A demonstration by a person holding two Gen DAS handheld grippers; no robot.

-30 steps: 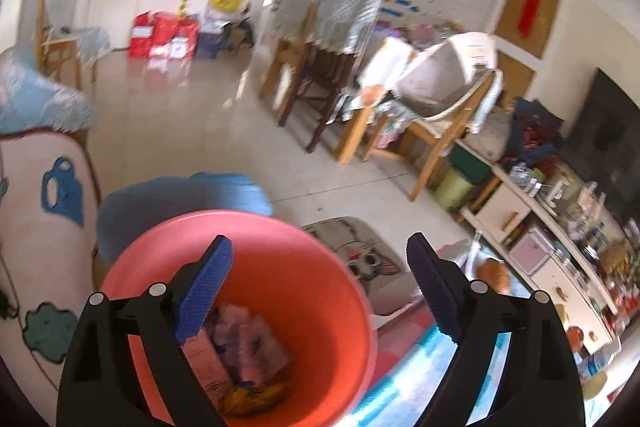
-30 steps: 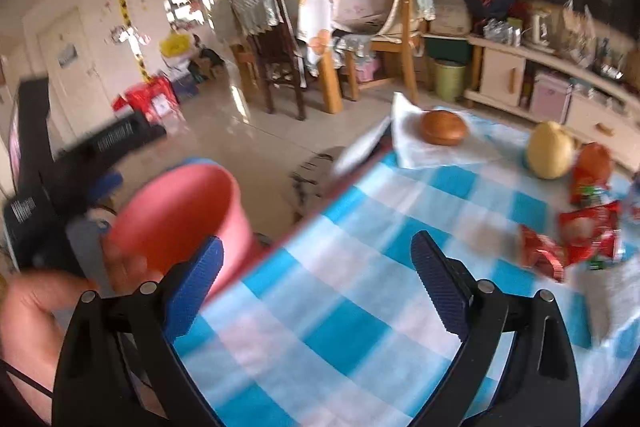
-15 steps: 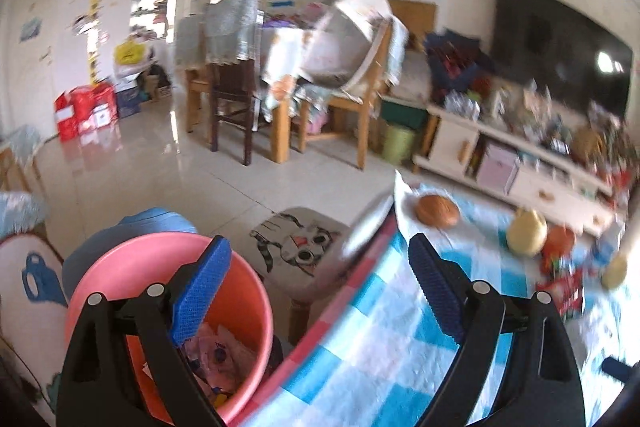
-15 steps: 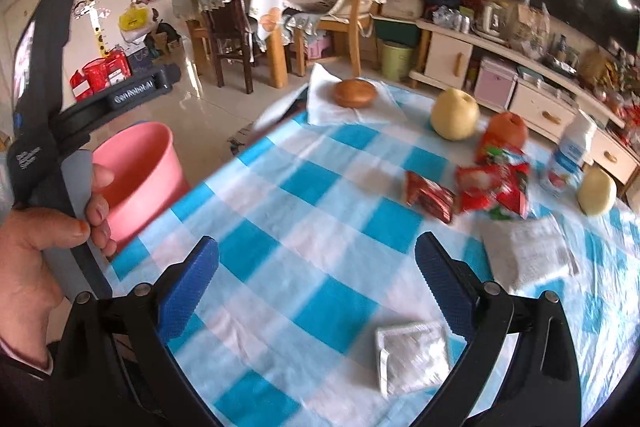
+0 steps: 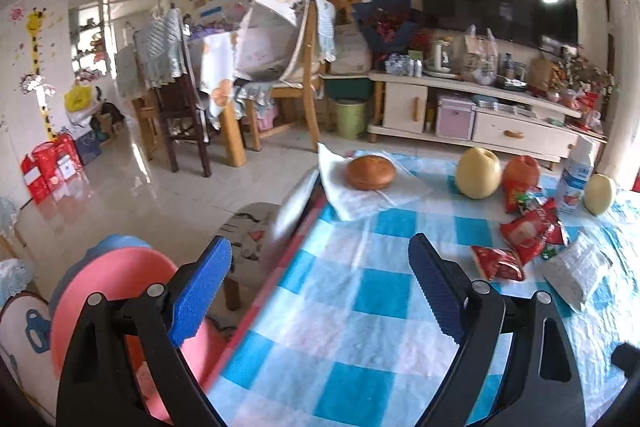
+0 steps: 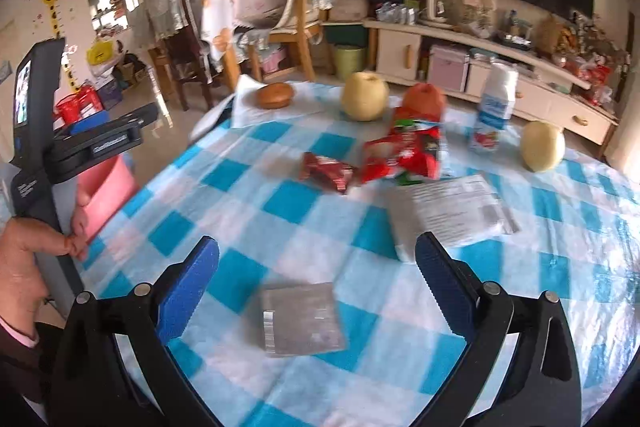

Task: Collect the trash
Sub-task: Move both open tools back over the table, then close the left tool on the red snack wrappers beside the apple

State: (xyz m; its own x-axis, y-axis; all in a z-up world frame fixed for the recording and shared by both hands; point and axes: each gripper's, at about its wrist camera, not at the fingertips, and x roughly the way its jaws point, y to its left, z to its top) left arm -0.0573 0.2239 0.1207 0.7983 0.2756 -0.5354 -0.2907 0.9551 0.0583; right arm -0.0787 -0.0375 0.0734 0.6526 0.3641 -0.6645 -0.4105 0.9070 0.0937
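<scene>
1. A second ago the left gripper looked straight down into the pink bin; it has since swung up and across, so the bin now sits at the lower left of its view, beside the bench edge.
2. That reads as a drop-off just finished: the left gripper is spread wide with nothing between its pads, and it now faces the bench again.
3. The right gripper has come forward over the bench. It too is wide open and empty.
4. The silver packet now lies almost between the right gripper's pads, just ahead of them. It looks like the next pick.
5. More trash remains beyond the silver packet:
   - a white wrapper, just past it to the right;
   - a small red wrapper and a larger red bag, farther off.
6. The bun, the pears and the milk carton stand well beyond the silver packet and are probably not trash.
7. Judged from what lies here, the task is partway done, with several pieces left.
</scene>
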